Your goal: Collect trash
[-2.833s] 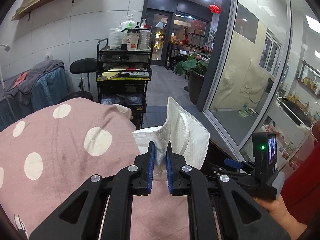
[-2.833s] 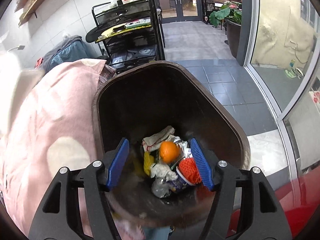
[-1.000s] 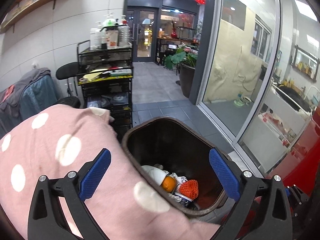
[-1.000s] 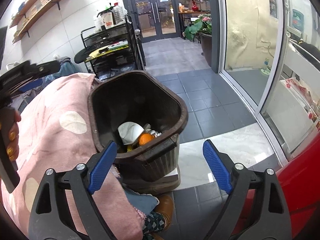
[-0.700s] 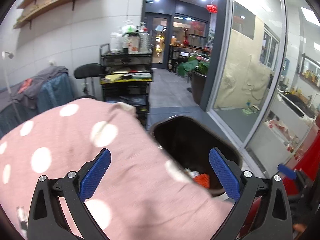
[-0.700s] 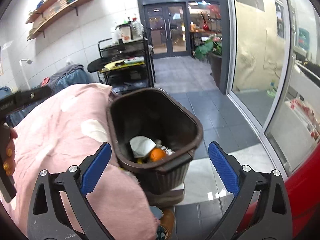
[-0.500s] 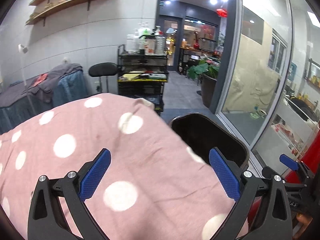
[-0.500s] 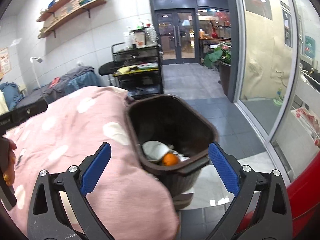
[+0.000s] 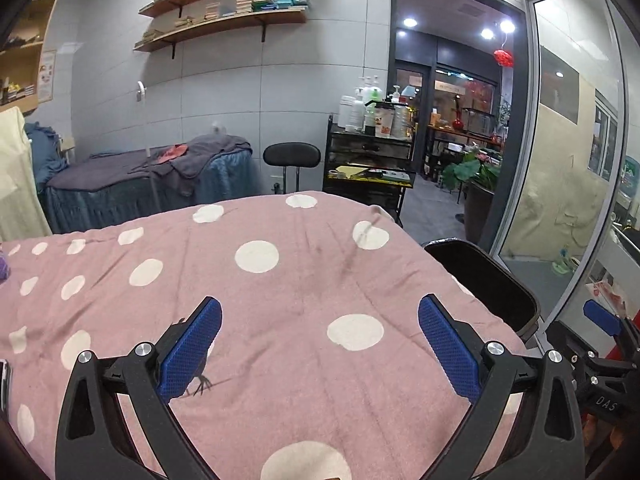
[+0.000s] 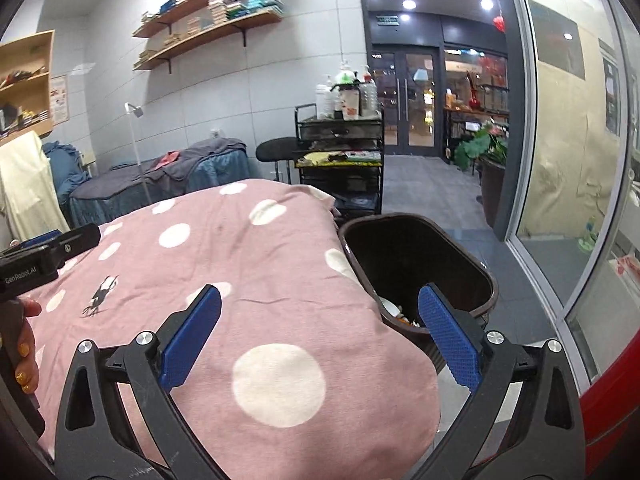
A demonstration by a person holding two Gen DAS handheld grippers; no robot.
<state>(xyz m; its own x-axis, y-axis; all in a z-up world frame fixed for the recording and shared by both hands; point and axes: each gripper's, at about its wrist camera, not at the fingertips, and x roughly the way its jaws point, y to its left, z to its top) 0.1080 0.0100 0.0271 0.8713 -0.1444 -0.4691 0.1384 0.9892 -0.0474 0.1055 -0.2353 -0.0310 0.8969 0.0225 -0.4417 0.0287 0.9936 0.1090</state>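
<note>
A dark brown trash bin (image 10: 440, 256) stands on the floor at the right end of a bed with a pink polka-dot cover (image 10: 240, 264). A sliver of trash (image 10: 396, 312) shows low inside the bin, mostly hidden by the cover. In the left wrist view only the bin's rim (image 9: 488, 276) shows past the bed's edge. My left gripper (image 9: 320, 340) is open and empty above the cover. My right gripper (image 10: 320, 340) is open and empty, straddling the bed's corner and the bin's near rim. The left gripper's body (image 10: 44, 256) and a hand show at the right wrist view's left edge.
A black cart (image 10: 340, 160) with bottles and a black stool (image 9: 292, 160) stand beyond the bed. A second bed with blue and grey covers (image 9: 152, 180) lies at the back left. A glass partition (image 10: 568, 152) runs along the right, and a red surface (image 10: 612, 384) sits at lower right.
A white mask the left gripper held went into the bin. Both grippers, open, have since swung left and back, so the bin slid right and the pink cover fills both views.
</note>
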